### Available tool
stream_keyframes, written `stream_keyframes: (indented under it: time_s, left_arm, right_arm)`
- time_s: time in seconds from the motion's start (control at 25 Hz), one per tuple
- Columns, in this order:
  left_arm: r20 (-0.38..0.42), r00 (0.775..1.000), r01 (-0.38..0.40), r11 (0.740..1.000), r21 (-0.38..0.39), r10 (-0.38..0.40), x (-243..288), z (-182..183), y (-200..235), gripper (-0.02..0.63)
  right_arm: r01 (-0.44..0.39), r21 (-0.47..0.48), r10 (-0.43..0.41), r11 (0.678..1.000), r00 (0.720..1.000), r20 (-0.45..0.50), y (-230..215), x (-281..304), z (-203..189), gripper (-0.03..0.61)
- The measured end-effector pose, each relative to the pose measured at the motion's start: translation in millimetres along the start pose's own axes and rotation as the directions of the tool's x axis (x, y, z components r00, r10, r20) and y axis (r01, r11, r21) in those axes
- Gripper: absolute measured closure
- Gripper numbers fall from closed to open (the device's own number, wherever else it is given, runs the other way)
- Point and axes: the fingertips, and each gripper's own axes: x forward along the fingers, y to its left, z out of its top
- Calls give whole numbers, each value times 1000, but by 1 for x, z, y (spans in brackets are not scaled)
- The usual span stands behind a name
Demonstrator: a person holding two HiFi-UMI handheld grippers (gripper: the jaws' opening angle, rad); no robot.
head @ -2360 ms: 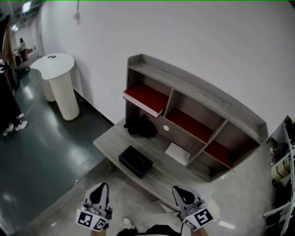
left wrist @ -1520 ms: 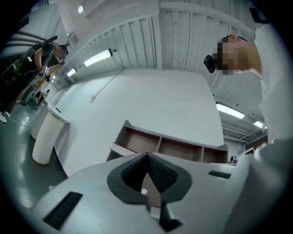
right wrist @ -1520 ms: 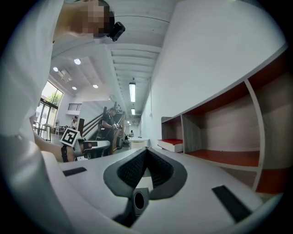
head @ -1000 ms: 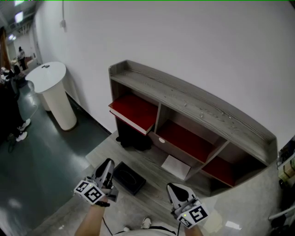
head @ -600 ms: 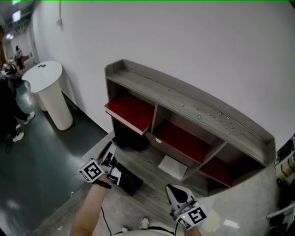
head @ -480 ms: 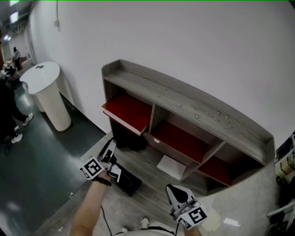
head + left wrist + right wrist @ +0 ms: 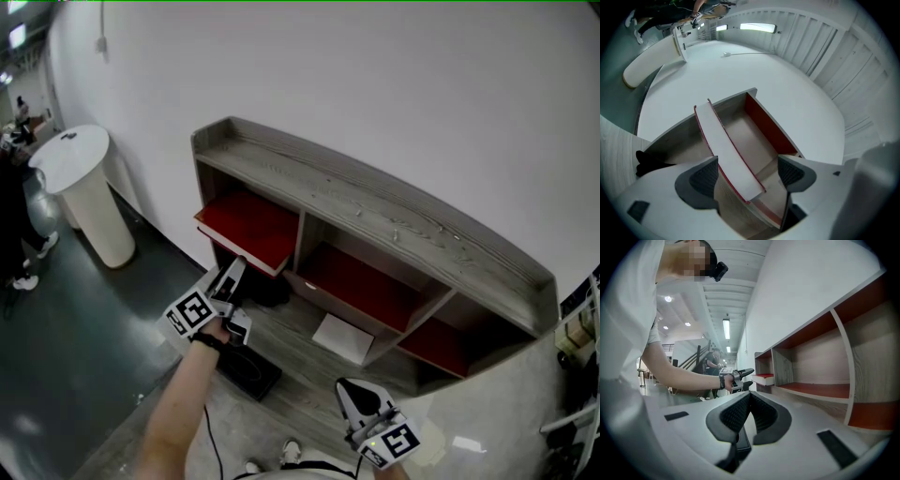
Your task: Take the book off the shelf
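Note:
The book (image 7: 246, 228), red-covered with white page edges, lies flat in the left compartment of the grey shelf unit (image 7: 394, 211) and juts out over its front. My left gripper (image 7: 239, 292) is at that jutting edge. Its jaws have just been opening. In the left gripper view the book (image 7: 726, 150) has its near corner between the spread pads (image 7: 704, 177) of the left gripper (image 7: 747, 173), with gaps on both sides. My right gripper (image 7: 350, 392) hangs low by the desk front, shut and empty (image 7: 750, 401). The right gripper view also shows the book (image 7: 764, 378).
A black box (image 7: 246, 367) lies on the desk under my left forearm. A white card (image 7: 342, 337) leans below the middle compartment, and a dark bundle (image 7: 272, 291) sits beneath the left one. A round white table (image 7: 80, 183) stands at the far left.
My left gripper has travelled from beside the black box up to the book's front edge, rolled, and opened its jaws. The right gripper has stayed where it was.

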Motion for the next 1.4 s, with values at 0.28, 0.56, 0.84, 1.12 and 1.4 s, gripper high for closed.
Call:
stream_keyframes:
  time_s: [0.28, 0.56, 0.84, 1.12, 1.4]
  left_arm:
    - [5, 1000, -16, 993, -119, 16, 35, -1, 21, 169]
    - [0, 998, -64, 981, -184, 65, 56, 5, 48, 160]
    - [44, 998, -33, 974, -222, 44, 71, 17, 62, 161]
    - [52, 999, 7, 967, -254, 7, 90, 12, 54, 167]
    - [47, 999, 24, 939, -343, -9, 78, 7, 62, 319]
  right_arm:
    - [25, -11, -25, 1000, 1000, -5, -13, 0, 4, 555]
    - [47, -10, -47, 999, 999, -16, -21, -5, 4, 555]
    - [72, -21, -72, 997, 997, -20, -34, -8, 7, 555]
    - [78, -8, -78, 997, 997, -11, -37, -5, 9, 555]
    - [117, 5, -117, 993, 993, -9, -51, -19, 5, 555]
